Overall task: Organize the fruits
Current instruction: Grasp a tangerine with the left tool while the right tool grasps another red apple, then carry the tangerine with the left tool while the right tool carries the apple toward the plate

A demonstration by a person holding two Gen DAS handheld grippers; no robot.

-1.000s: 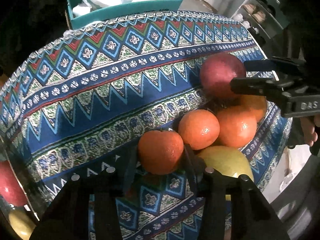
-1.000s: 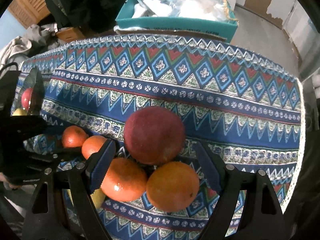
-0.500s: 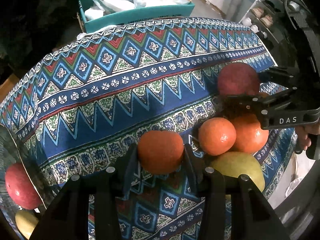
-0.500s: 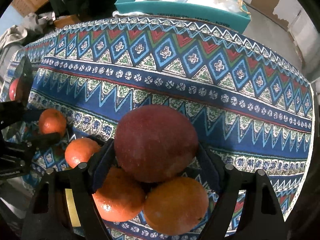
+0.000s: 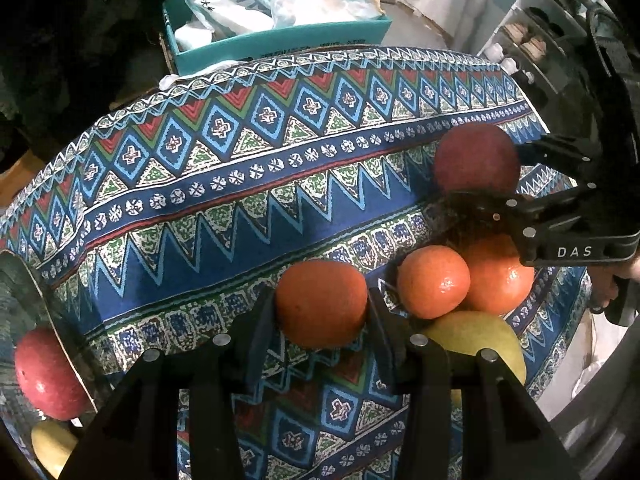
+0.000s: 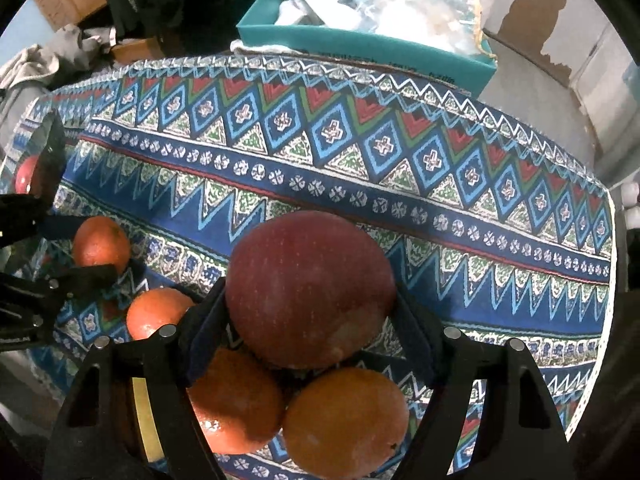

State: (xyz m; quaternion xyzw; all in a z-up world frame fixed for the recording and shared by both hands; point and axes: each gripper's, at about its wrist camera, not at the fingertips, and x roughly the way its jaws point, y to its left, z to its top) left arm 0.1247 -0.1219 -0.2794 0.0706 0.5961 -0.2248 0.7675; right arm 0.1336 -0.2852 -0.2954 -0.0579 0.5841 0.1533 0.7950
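the patterned tablecloth [image 5: 224, 200] covers the whole table, and behind it a teal box [image 5: 280, 42] holds white plastic bags [image 5: 324, 0]. at the cloth's left edge a clear glass bowl [image 5: 24, 280] holds a red apple [image 5: 48, 374] with a yellow fruit [image 5: 52, 446] under it; the left wrist view shows both, while the right wrist view shows only a sliver of that apple [image 6: 26, 174] behind the bowl's rim.

the right gripper [image 6: 310, 322] is clamped on a big dark red apple [image 6: 310, 288], raised above two oranges [image 6: 344, 420] that only this view shows in full. from the left wrist view the same apple [image 5: 476, 158] sits between the right gripper's fingers [image 5: 556, 152], above a cluster of an orange [image 5: 500, 276], a mandarin [image 5: 434, 280] and a yellow-green pear [image 5: 480, 338], which the right view barely shows.

the left gripper [image 5: 322, 312] is pressed on a mandarin [image 5: 322, 302], just beside the cluster; in the right wrist view that mandarin [image 6: 100, 244] shows between the black fingers [image 6: 88, 274].
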